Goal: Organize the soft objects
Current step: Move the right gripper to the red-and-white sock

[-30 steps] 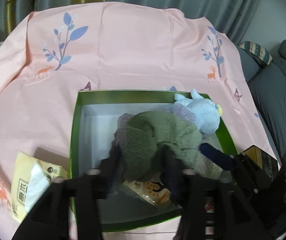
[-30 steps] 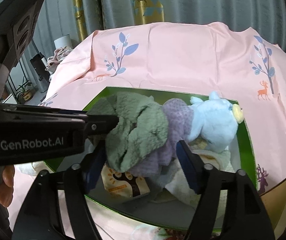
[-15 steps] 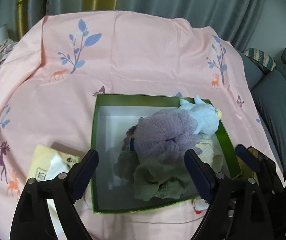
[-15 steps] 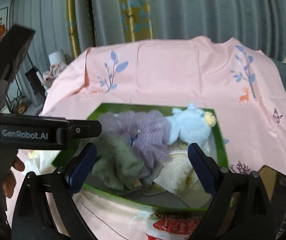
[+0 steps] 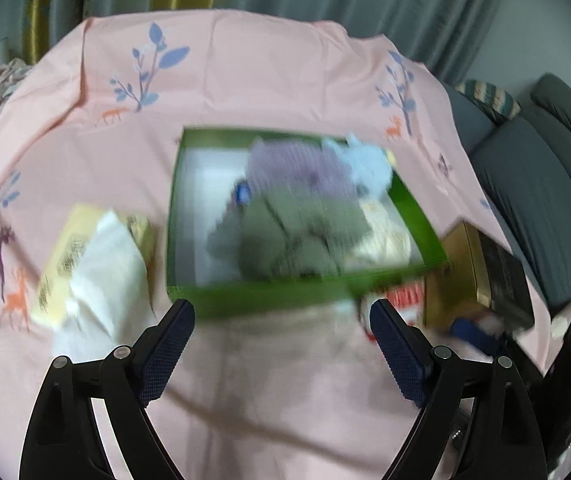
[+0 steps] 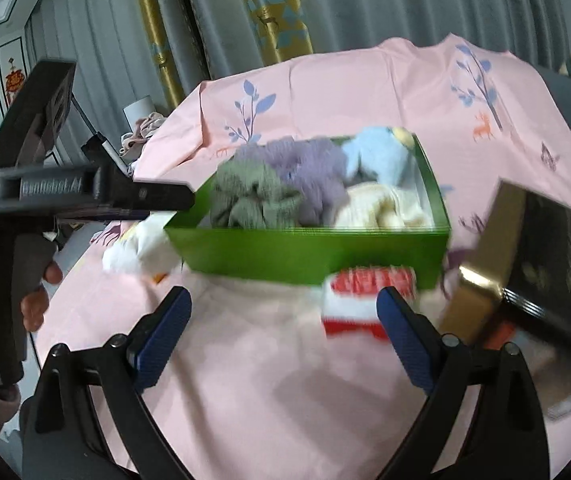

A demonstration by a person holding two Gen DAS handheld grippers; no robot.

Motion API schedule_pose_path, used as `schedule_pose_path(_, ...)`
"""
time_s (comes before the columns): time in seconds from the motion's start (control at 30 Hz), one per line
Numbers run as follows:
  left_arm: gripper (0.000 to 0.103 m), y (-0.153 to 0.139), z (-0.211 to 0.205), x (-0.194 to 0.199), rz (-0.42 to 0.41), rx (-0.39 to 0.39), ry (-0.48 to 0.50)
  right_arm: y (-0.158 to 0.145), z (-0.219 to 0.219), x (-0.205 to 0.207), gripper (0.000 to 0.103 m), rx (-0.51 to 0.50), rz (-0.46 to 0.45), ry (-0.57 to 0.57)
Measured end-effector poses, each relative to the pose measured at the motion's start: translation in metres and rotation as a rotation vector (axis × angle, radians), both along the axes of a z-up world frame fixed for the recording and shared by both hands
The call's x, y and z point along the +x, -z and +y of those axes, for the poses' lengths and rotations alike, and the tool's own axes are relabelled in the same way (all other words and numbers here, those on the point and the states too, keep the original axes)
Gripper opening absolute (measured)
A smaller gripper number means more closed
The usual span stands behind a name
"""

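A green box (image 5: 269, 300) (image 6: 305, 252) sits on the pink cloth. In it lie an olive green cloth (image 5: 297, 236) (image 6: 249, 200), a purple cloth (image 5: 297, 168) (image 6: 305, 164), a light blue plush toy (image 5: 365, 160) (image 6: 377, 152) and a cream cloth (image 6: 381, 208). My left gripper (image 5: 281, 320) is open and empty, just in front of the box's near wall. My right gripper (image 6: 283, 308) is open and empty, also in front of the box. The left gripper's body (image 6: 85, 192) shows at the left of the right wrist view.
A yellow tissue pack (image 5: 89, 264) with white tissue lies left of the box. A red and white packet (image 6: 365, 300) (image 5: 401, 300) lies by the box's near right corner. A gold and black box (image 6: 525, 264) (image 5: 481, 272) stands at the right. A grey sofa (image 5: 545, 200) is beyond.
Both grippers have pulled back from the box and now hover over the cloth in front of it. The olive cloth let go earlier stays in the box.
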State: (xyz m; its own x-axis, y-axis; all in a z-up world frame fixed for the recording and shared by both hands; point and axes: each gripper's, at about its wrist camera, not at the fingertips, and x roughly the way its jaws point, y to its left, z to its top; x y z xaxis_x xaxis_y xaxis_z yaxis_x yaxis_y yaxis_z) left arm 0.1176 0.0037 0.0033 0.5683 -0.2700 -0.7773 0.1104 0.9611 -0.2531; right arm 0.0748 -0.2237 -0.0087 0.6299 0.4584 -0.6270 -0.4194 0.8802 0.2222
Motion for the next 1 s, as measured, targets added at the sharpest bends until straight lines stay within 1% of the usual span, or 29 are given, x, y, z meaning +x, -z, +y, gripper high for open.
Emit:
schedule_pose_path(0.07, 0.090, 0.009, -0.002, -0.011, 0.011, -0.006, 0.017, 0.003, -0.008, -0.004, 0.094, 0.008, 0.008, 0.011)
schedule_pose_path(0.17, 0.090, 0.026, -0.008, -0.023, 0.045, -0.027, 0.051, 0.016, -0.020, -0.005, 0.094, 0.017, 0.057, 0.036)
schedule_pose_path(0.23, 0.090, 0.035, -0.011, -0.025, 0.072, -0.047, 0.061, 0.024, -0.025, 0.000, 0.094, 0.037, 0.094, 0.048)
schedule_pose_path(0.3, 0.090, 0.043, -0.017, -0.024, 0.095, -0.072, 0.070, 0.029, -0.024, 0.004, 0.092, 0.044, 0.107, 0.055)
schedule_pose_path(0.37, 0.090, 0.047, -0.025, -0.022, 0.090, -0.087, 0.078, 0.036, -0.020, 0.008, 0.089, 0.040, 0.117, 0.043)
schedule_pose_path(0.4, 0.090, 0.048, -0.030, -0.019, 0.082, -0.095, 0.084, 0.040, -0.018, 0.010, 0.085, 0.029, 0.122, 0.039)
schedule_pose_path(0.5, 0.090, 0.051, -0.041, -0.006, 0.071, -0.118, 0.096, 0.050, -0.010, 0.018, 0.080, -0.027, 0.134, 0.039)
schedule_pose_path(0.6, 0.090, 0.055, -0.054, 0.011, 0.076, -0.128, 0.120, 0.051, -0.004, 0.025, 0.080, -0.069, 0.127, 0.041)
schedule_pose_path(0.7, 0.090, 0.061, -0.067, 0.024, 0.077, -0.120, 0.153, 0.051, -0.001, 0.035, 0.080, -0.100, 0.121, 0.040)
schedule_pose_path(0.8, 0.089, 0.067, -0.078, 0.035, 0.090, -0.143, 0.195, 0.053, 0.001, 0.042, 0.080, -0.130, 0.125, 0.049)
schedule_pose_path(0.93, 0.084, 0.074, -0.088, 0.042, 0.099, -0.162, 0.237, 0.061, 0.005, 0.055, 0.080, -0.201, 0.155, 0.061)
schedule_pose_path(0.97, 0.084, 0.076, -0.089, 0.044, 0.104, -0.170, 0.240, 0.063, 0.006, 0.059, 0.080, -0.209, 0.163, 0.062)
schedule_pose_path(1.0, 0.081, 0.078, -0.090, 0.046, 0.112, -0.182, 0.243, 0.064, 0.006, 0.061, 0.081, -0.208, 0.169, 0.058)
